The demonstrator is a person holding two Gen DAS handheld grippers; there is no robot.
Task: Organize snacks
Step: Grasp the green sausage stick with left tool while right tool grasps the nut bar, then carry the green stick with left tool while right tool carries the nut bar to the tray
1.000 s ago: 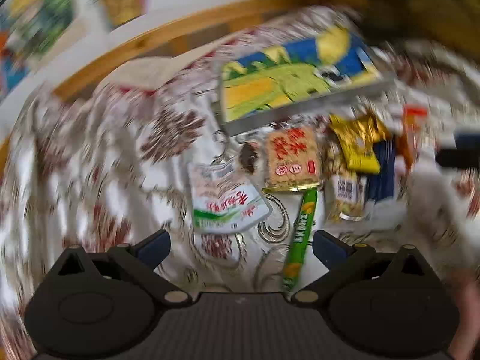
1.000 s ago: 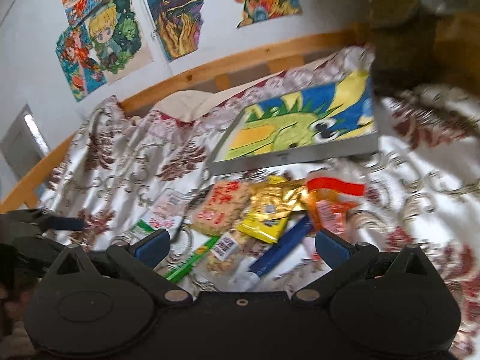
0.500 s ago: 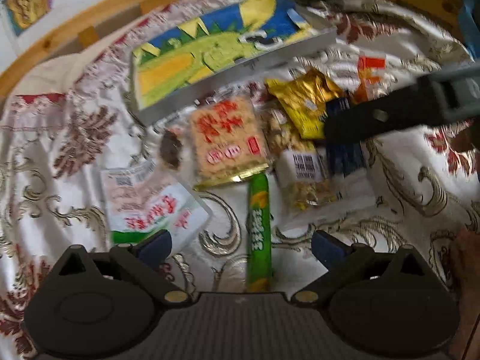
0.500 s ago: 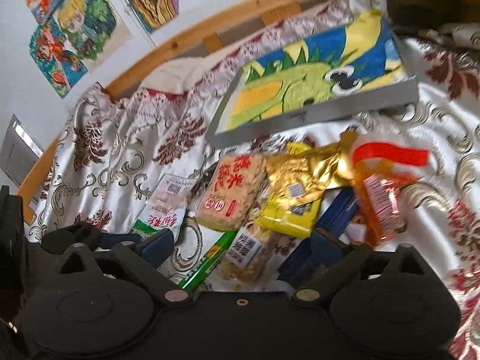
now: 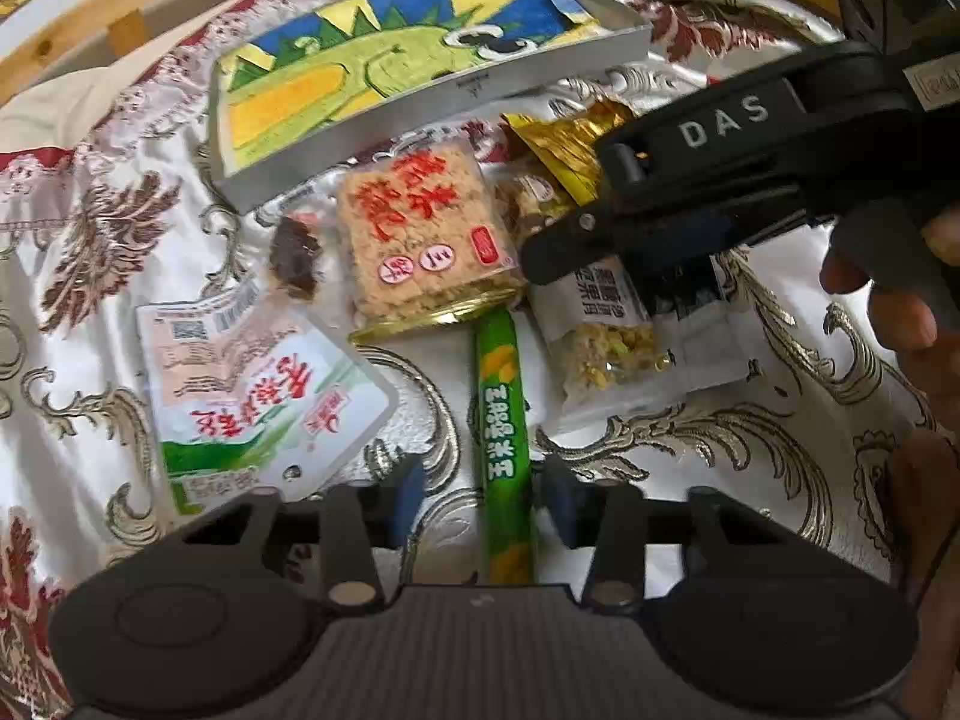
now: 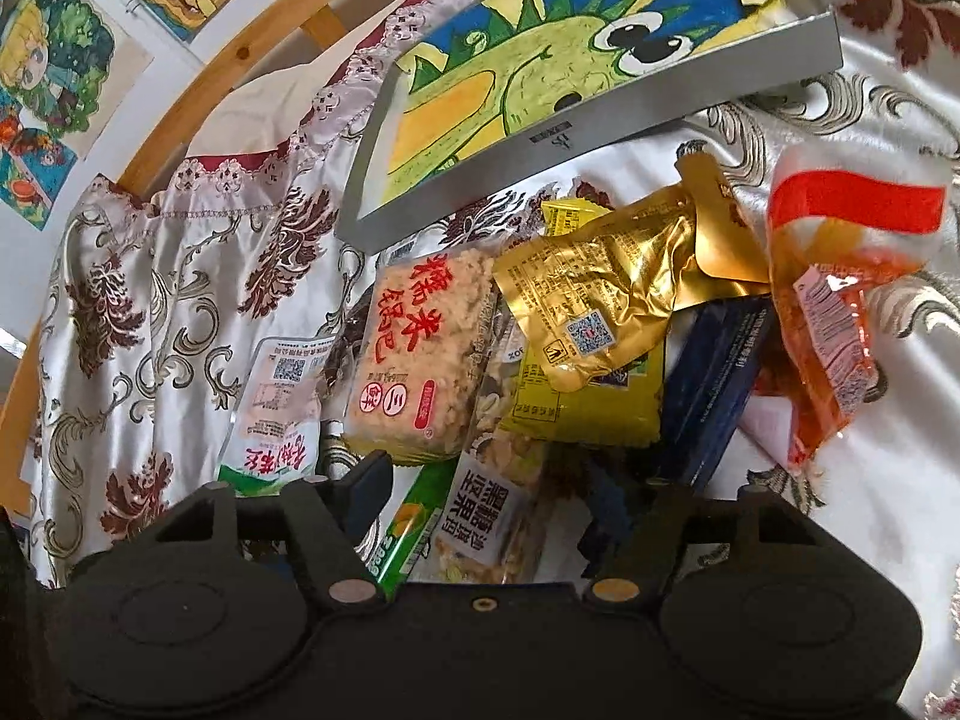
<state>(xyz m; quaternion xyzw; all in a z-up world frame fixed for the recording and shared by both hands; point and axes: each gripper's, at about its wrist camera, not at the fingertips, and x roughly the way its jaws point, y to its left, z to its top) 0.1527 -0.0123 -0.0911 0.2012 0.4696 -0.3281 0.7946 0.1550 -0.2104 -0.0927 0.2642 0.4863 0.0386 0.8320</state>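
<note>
Left gripper, jaws just closing, straddles a green snack stick; right gripper, also closing, straddles a nut bar

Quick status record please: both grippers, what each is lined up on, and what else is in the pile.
left gripper: jaws just been closing, green stick snack between them, pads not yet touching
right gripper: jaws just been closing, astride nut bar pack, no contact seen
nearby: rice cracker pack, gold pouch, orange pouch
surface: patterned cloth
container: dinosaur-lid box, behind the pile
</note>
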